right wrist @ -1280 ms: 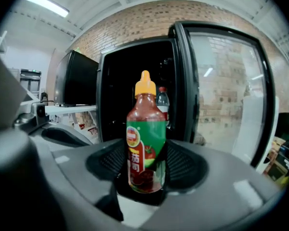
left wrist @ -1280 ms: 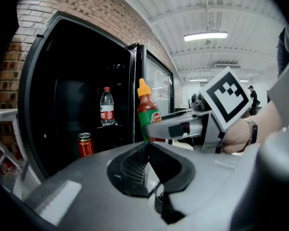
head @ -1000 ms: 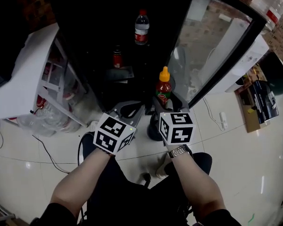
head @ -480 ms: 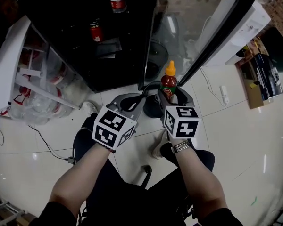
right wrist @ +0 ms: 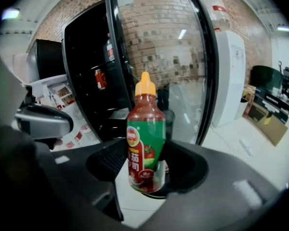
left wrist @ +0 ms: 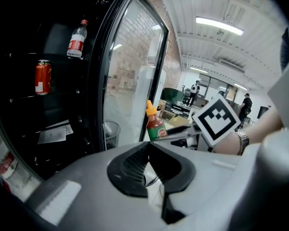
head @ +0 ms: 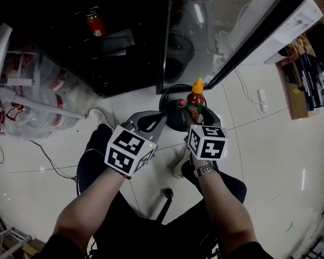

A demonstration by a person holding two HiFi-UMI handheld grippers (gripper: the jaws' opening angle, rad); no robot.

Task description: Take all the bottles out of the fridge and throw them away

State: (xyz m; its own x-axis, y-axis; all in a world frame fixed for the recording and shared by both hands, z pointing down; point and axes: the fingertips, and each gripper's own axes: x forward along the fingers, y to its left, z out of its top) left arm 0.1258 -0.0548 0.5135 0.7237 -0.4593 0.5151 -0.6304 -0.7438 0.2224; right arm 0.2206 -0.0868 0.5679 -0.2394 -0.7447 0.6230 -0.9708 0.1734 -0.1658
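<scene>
My right gripper (head: 195, 112) is shut on a red sauce bottle (right wrist: 145, 143) with a green label and an orange cap, held upright. In the head view the sauce bottle (head: 196, 101) hangs over a round black bin (head: 164, 99) on the floor, just outside the fridge. My left gripper (head: 161, 116) is beside it on the left, shut with nothing in it. On the dark fridge shelves stand a clear bottle with a red label (left wrist: 77, 38) and a red can (left wrist: 43, 77). The sauce bottle (left wrist: 155, 125) also shows in the left gripper view.
The fridge's glass door (head: 243, 31) stands open to the right of the bin. A white rack with clear plastic bags (head: 32, 104) is at the left. Cardboard boxes (head: 308, 85) lie at the far right. A cable (head: 54, 161) runs over the white tiled floor.
Both grippers and the sauce bottle have drawn back from the fridge and now sit over the black bin. The fridge shelves have slid toward the top of the head view.
</scene>
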